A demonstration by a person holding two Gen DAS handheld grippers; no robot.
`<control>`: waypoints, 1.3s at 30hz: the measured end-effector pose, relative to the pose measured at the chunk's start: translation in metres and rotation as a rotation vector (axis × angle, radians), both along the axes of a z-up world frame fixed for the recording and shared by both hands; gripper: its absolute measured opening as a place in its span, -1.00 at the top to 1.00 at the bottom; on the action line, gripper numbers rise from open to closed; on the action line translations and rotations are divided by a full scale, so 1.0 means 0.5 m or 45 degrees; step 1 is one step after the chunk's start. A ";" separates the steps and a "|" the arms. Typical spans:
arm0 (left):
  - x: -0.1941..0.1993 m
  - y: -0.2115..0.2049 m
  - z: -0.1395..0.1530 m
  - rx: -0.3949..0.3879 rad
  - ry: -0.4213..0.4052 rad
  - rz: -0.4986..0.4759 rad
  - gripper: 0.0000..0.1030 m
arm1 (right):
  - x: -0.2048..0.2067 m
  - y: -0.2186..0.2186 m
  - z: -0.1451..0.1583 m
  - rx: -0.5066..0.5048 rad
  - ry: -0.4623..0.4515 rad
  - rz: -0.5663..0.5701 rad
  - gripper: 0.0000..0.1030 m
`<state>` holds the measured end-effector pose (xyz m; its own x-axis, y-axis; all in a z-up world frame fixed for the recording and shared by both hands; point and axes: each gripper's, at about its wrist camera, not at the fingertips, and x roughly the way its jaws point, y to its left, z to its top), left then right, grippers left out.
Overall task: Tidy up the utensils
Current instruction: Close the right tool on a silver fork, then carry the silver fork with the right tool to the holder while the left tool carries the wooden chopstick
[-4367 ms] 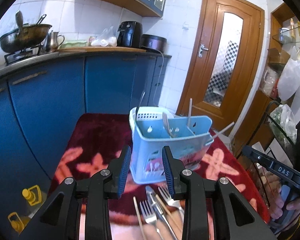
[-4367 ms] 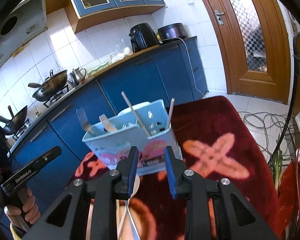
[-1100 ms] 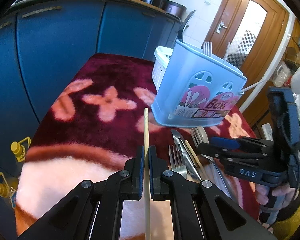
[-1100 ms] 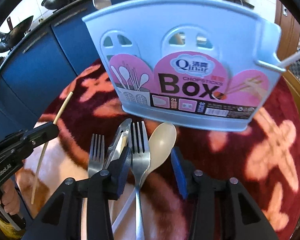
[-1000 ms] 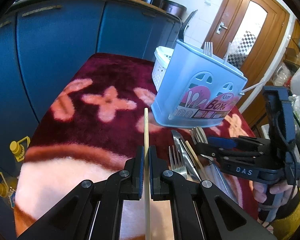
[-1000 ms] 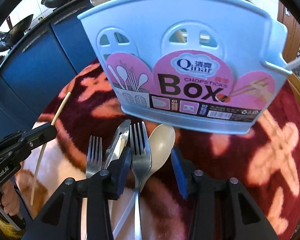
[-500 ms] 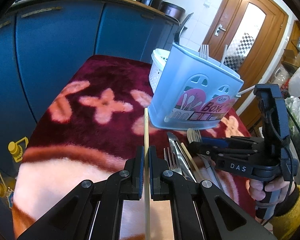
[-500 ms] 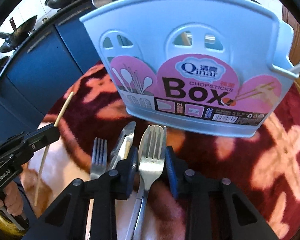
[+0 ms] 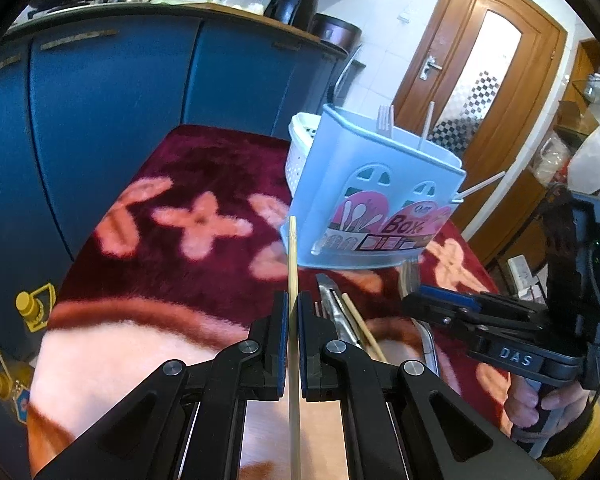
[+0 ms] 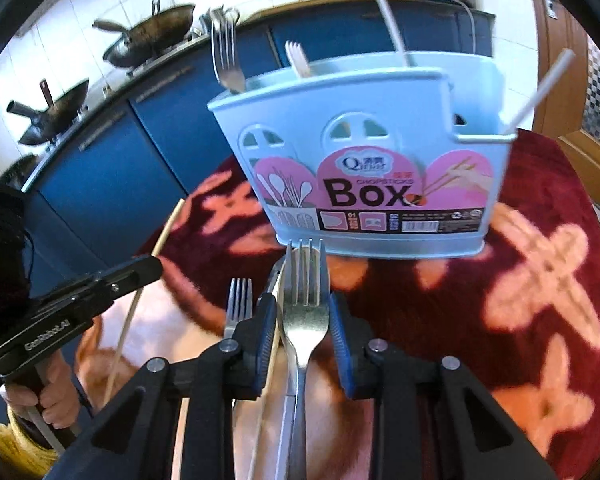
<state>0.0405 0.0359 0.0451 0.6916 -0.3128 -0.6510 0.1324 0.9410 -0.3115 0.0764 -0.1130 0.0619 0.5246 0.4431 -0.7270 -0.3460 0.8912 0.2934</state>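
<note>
- Utensils are split between the light blue chopsticks box point(image 10: 364, 168) and the dark red flowered cloth point(image 9: 204, 184) in front of it, where I am working.
- My left gripper point(image 9: 291, 320) is clamped on a wooden chopstick point(image 9: 293, 264); the stick runs straight along the fingers and its tip pokes out ahead, ending just short of the box's near left corner in the left wrist view.
- From the right wrist camera I see that same chopstick slanting up and away past the left gripper's nose, clear of the cloth at its far end.
- My right gripper point(image 10: 303, 312) has its blue pads on either side of a steel fork point(image 10: 305, 304), at the neck below the tines. The pads look to be touching the fork's edges, tines pointing toward the box and nearly reaching its base.
- A pale spoon bowl shows behind the tines, though I cannot tell how it lies.
- Left of the held fork, a second fork point(image 10: 238, 300) lies on the cloth, with a metal blade-like piece point(image 9: 332, 304) and another chopstick point(image 9: 360, 324) beside it.
- The box stands upright on the cloth, holding a fork point(image 10: 225, 60), a pale plastic fork point(image 10: 298, 60) and white sticks point(image 10: 394, 32).
- A white perforated basket point(image 9: 302, 148) sits touching the box's far left side.
- Blue cabinets point(image 9: 112, 120) run behind the cloth.
</note>
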 end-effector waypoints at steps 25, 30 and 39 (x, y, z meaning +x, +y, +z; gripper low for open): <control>-0.006 -0.040 0.142 -0.086 -0.267 0.005 0.92 | -0.112 -0.104 0.112 0.169 -0.344 -0.274 0.58; 0.013 -0.055 0.179 -0.093 -0.331 0.007 0.92 | -0.106 -0.113 0.125 0.162 -0.369 -0.286 0.58; 0.025 -0.071 0.200 -0.097 -0.371 0.013 0.92 | -0.089 -0.135 0.140 0.166 -0.369 -0.309 0.58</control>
